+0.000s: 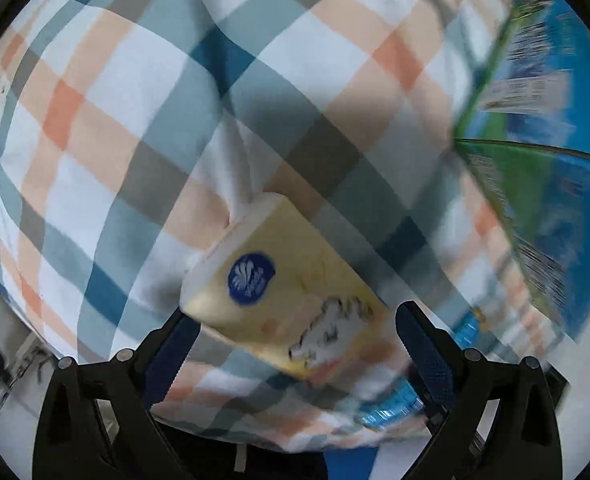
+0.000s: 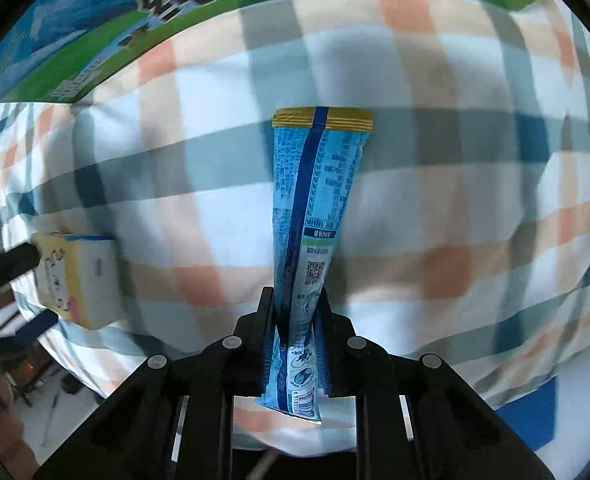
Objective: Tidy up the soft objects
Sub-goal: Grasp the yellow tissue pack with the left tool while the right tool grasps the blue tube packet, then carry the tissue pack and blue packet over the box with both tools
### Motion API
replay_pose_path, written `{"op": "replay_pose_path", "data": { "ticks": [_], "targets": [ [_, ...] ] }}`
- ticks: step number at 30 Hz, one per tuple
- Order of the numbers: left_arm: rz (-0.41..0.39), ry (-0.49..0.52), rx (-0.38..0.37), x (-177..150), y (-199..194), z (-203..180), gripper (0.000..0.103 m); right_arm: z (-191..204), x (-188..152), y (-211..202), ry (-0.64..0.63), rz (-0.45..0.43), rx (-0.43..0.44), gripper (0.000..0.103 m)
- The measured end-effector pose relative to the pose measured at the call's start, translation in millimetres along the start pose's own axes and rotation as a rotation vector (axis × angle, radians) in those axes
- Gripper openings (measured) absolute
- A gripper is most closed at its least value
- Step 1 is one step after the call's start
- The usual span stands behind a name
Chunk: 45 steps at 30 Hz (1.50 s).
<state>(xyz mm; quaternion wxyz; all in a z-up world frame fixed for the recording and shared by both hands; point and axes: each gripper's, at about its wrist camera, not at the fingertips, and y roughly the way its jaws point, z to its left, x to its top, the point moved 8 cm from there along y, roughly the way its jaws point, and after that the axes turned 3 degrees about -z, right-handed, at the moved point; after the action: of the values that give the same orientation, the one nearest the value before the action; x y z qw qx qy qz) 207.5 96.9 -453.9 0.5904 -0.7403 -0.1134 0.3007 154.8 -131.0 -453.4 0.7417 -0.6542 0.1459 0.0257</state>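
Observation:
A yellow tissue pack (image 1: 291, 292) with a blue round logo lies on the plaid pillow (image 1: 135, 120). My left gripper (image 1: 299, 336) is open, its fingers on either side of the pack's near end. The pack also shows at the left of the right wrist view (image 2: 79, 280), with a left gripper finger (image 2: 13, 264) beside it. My right gripper (image 2: 297, 308) is shut on a long light-blue snack packet (image 2: 315, 200), held lengthwise above the plaid pillow (image 2: 455, 200). A bit of that blue packet (image 1: 395, 404) shows low in the left wrist view.
A blue and green milk carton box (image 1: 535, 160) stands at the pillow's far side; it also shows in the right wrist view (image 2: 95, 32). White floor and a blue mat corner (image 2: 531, 420) lie beyond the pillow's edge.

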Motion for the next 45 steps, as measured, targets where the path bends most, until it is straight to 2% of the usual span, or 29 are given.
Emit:
{"op": "replay_pose_path", "data": {
  "ticks": [2,5,6,7,9,13,14,15,19,23,28,29,32,35,37,39,42,45],
  "targets": [
    [0.01,-0.022,0.043,4,13,-2,0.1,-3,1,0,-0.004,0.001,-0.006,0.02],
    [-0.016,-0.044,0.072,8,24,-1,0.1,-2,2,4,-0.006,-0.009,0.007,0.022],
    [-0.048,-0.034,0.075,9,25,-1,0.098,-1,-1,6,-0.003,-0.003,0.012,0.023],
    [-0.062,-0.016,0.086,8,26,-1,0.092,-1,-3,8,-0.004,0.002,0.017,0.023],
    [-0.094,0.059,0.104,2,25,-5,0.088,-1,-6,9,-0.017,0.007,0.019,0.023],
    [-0.146,0.312,0.17,-25,22,-28,0.072,-9,-7,10,-0.041,0.04,0.035,0.023],
    [-0.157,0.392,0.202,-35,24,-36,0.07,-10,-10,10,-0.057,0.055,0.035,0.022],
    [-0.159,0.432,0.215,-41,25,-41,0.068,-11,-14,10,-0.078,0.072,0.028,0.022],
    [-0.164,0.57,0.251,-68,43,-68,0.067,-18,-28,8,-0.179,0.123,-0.01,0.022],
    [-0.187,0.597,0.307,-70,57,-76,0.067,-19,-38,8,-0.207,0.104,-0.018,0.027],
    [-0.2,0.584,0.299,-67,55,-74,0.068,-14,-49,4,-0.201,0.065,-0.028,0.036],
    [-0.202,0.586,0.297,-67,55,-74,0.067,-13,-65,10,-0.2,0.058,-0.033,0.038],
    [-0.217,0.584,0.291,-58,44,-57,0.067,-8,-83,11,-0.213,0.031,-0.061,0.038],
    [-0.232,0.588,0.297,-67,41,-57,0.064,-4,-92,10,-0.22,0.013,-0.082,0.038],
    [-0.239,0.59,0.303,-70,40,-57,0.063,1,-98,9,-0.229,0.008,-0.096,0.036],
    [-0.249,0.582,0.293,-71,34,-57,0.063,8,-98,10,-0.228,0.003,-0.107,0.021],
    [-0.286,0.594,0.265,-78,15,-66,0.063,9,-99,4,-0.208,0.01,-0.065,0.017],
    [-0.325,0.619,0.203,-90,-15,-82,0.063,6,-99,-14,-0.194,-0.005,-0.029,0.016]
  ]
}}
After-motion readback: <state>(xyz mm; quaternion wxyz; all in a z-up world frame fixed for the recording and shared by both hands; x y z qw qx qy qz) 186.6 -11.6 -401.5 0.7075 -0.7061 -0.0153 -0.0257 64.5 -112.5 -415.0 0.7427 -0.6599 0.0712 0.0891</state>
